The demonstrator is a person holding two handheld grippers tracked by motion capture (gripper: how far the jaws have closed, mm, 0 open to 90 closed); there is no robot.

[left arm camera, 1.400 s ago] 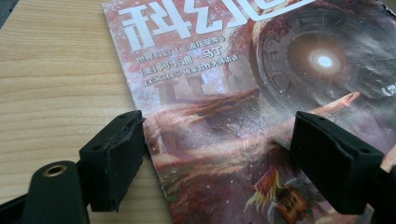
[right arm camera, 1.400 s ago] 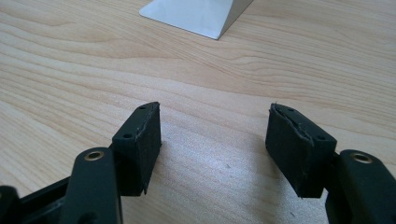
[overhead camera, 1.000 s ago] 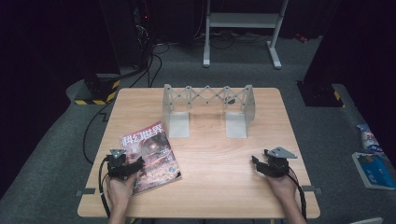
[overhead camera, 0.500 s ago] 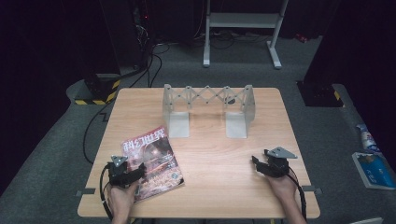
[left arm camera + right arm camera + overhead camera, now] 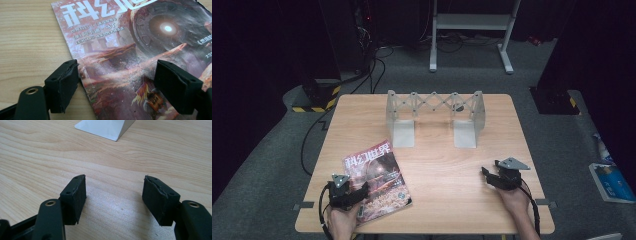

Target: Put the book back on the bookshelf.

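While your left gripper (image 5: pixel 362 189) sits at the near left corner of the counter (image 5: pixel 437 165), its jaws stand spread wide over the near left edge of the magazine (image 5: pixel 377 180), pinching nothing. In the left gripper view one pad hangs just past the magazine's (image 5: pixel 130 50) edge over bare wood and the other over the printed cover; whether either pad touches the paper you cannot tell from here.

The magazine lies flat, cover up, on the near left part of the counter. Its long axis runs from near to far, turned a little, so the far end leans to the left and the near end to the right. The white title characters sit at the far end, so the top of the cover points away from you and the foot points at you. Its near left corner lies under your left gripper.

Your right gripper (image 5: pixel 486 175) rests near the right near edge, well apart from the magazine, jaws spread and holding nothing, over bare wood (image 5: pixel 105 165).

At the far middle of the counter stands a grey folding rack (image 5: pixel 434 117) with a scissor lattice between two upright ends, its long axis left to right. The counter is pale wood grain. Grey carpet (image 5: pixel 287 150) surrounds it, with black cables (image 5: pixel 362 75) and a white frame stand (image 5: pixel 472 30) in the dark far behind.
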